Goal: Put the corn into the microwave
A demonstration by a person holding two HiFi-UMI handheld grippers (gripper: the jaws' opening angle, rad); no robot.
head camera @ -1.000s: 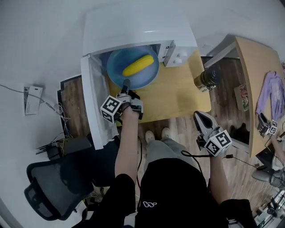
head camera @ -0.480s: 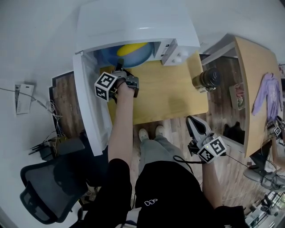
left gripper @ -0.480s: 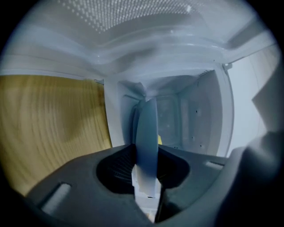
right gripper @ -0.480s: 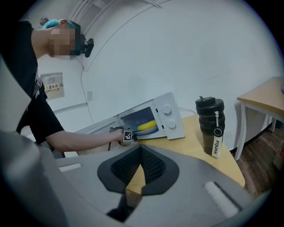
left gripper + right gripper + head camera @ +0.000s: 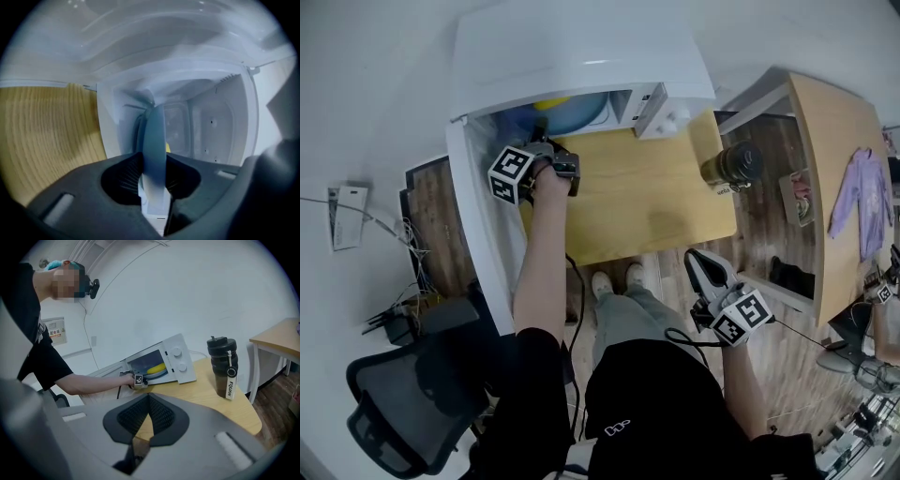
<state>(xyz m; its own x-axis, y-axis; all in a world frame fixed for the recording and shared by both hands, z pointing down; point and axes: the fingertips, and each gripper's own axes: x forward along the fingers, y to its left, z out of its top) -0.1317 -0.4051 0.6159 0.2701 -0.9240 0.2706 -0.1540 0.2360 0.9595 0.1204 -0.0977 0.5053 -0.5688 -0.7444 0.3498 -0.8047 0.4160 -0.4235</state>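
Only the view from shut right tongs shows corn clearly; left tongs pinch the plate.

From your head camera, the roof of the microwave covered most of the blue plate and all but a yellow sliver of the corn. Along your left gripper, the plate's rim stood edge-on and hid the corn except one small yellow patch, probably its end. The print on the bottle was too small to read from above.
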